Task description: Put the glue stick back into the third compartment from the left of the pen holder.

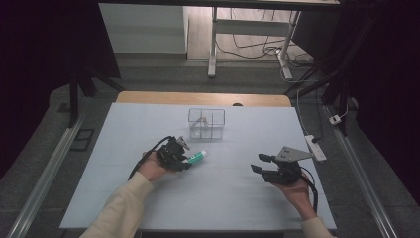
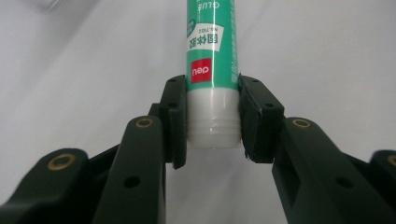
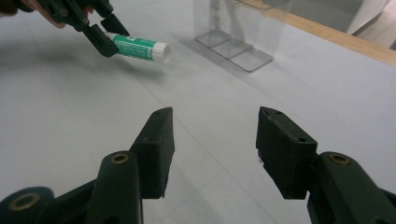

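Worktop (image 1: pixel 148 198), pale and matte, fills the high view. On its left side the left hand-held gripper (image 1: pixel 184 161) holds a glue stick (image 1: pixel 197 157) just above the surface, the stick pointing toward a clear box (image 1: pixel 206 123) farther back. That box is transparent plastic, split into compartments, thin-walled. The right hand-held gripper (image 1: pixel 259 163) hovers well apart at the right, jaws spread with nothing between them.

In the left gripper view the glue stick (image 2: pixel 211 56) runs straight away from the camera. Both pads (image 2: pixel 173 116) press on its white ribbed base end, just below the green label. The body is a smooth, glossy, rigid plastic cylinder; it should be light and stiff, but slick and prone to roll or pivot. A hold nearer the middle would likely steady it more than this end grip.

In the right gripper view the right hand-held gripper (image 3: pixel 212 140) stands wide and empty over the bare worktop (image 3: pixel 70 116). Beyond it the glue stick (image 3: pixel 140 46) hangs nearly level in the left hand-held gripper (image 3: pixel 106 43), white cap forward, with the box (image 3: pixel 233 46) near.
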